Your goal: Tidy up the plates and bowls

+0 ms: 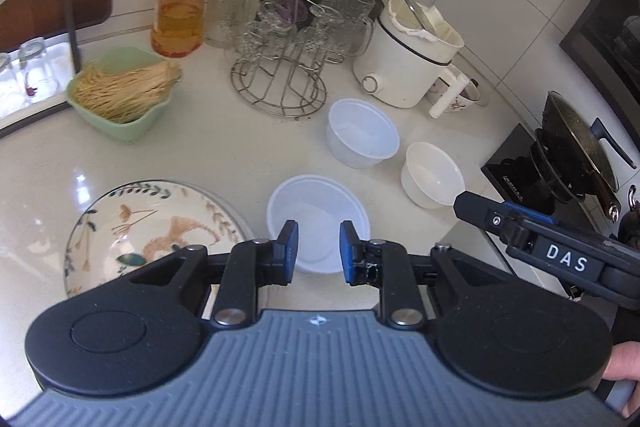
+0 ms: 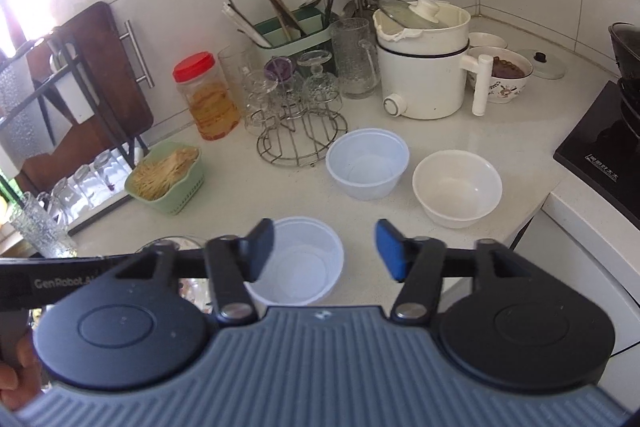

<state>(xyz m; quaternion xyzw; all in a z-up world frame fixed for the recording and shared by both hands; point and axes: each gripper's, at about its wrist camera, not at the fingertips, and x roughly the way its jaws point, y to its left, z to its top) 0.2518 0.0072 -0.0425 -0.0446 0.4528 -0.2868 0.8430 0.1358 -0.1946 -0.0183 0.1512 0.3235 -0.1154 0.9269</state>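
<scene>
The near plastic bowl (image 1: 318,223) is lying just ahead of both grippers' released, empty jaws: left gripper (image 1: 319,253) narrowly parted, right gripper (image 2: 325,251) wide.

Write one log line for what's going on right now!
left gripper: open, empty, over near bowl | right gripper: open, empty | flowered plate, two far bowls: on counter

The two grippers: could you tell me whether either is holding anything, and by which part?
Nothing is held. The left gripper and right gripper both hang open above the near plastic bowl.
</scene>
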